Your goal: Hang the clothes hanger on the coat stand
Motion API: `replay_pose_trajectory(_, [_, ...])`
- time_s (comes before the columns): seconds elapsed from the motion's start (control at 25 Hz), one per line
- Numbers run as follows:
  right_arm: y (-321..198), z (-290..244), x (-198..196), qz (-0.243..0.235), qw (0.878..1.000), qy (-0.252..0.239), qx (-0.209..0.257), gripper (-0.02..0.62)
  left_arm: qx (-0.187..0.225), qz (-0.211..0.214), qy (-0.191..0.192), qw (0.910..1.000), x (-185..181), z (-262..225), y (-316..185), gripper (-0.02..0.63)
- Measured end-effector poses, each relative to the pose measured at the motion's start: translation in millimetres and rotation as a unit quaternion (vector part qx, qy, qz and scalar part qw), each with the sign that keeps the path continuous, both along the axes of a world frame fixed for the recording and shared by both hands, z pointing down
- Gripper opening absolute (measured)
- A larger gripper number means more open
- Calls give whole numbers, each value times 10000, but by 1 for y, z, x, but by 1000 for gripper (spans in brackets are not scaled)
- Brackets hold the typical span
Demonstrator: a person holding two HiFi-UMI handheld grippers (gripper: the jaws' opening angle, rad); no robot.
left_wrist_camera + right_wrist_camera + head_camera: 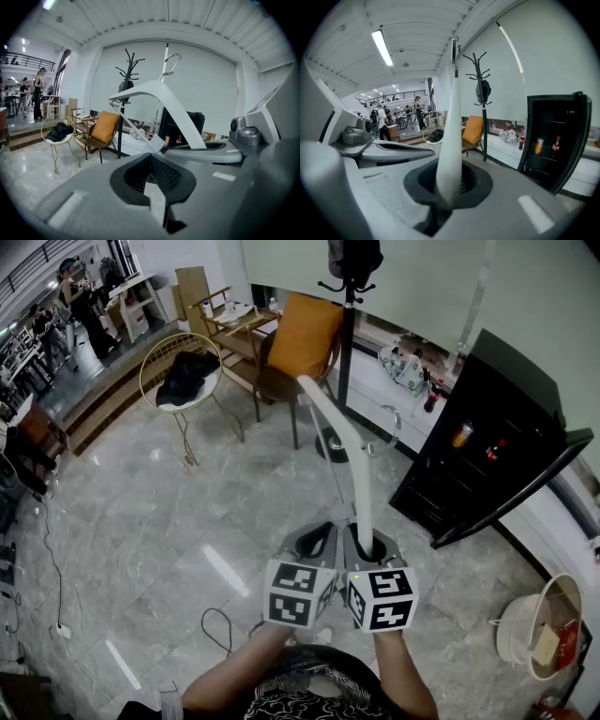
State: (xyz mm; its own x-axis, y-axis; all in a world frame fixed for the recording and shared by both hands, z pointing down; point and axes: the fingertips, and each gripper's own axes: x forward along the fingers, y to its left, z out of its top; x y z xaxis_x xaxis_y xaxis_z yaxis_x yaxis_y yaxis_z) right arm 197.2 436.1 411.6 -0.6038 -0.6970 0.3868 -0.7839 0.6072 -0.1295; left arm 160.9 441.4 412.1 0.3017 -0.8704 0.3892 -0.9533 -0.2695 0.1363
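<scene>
Evidently carrying | right claw (367,547) was clamped on hanger (342,427); left claw (317,542) together, empty | stand (346,343) stood well ahead | needed: lift hook (171,60) above a prong (133,63), grip firm

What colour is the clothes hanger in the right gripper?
White clothes hanger; the right gripper view shows it best.

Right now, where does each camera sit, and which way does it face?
Head view: on the person's head, looking steeply down at the marble floor; shows both forearms, left claw, right claw.
Left gripper view: rides the left claw, looking along its shut, empty jaws toward the black coat stand.
Right gripper view: rides the right claw, whose jaws clamp the white plastic clothes hanger.
Shared: all three show hanger and stand.
</scene>
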Motion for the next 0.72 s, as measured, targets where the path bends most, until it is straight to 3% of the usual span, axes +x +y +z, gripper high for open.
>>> replay_pose_trajectory(0.48, [-7, 3, 28, -90, 9999, -52, -47, 23, -35, -50, -42, 10000, 31, 1, -7, 6])
replay_pose_trajectory(0.72, [-24, 5, 27, -92, 9999, -49, -53, 23, -10, -97, -47, 9999, 27, 3, -25, 6])
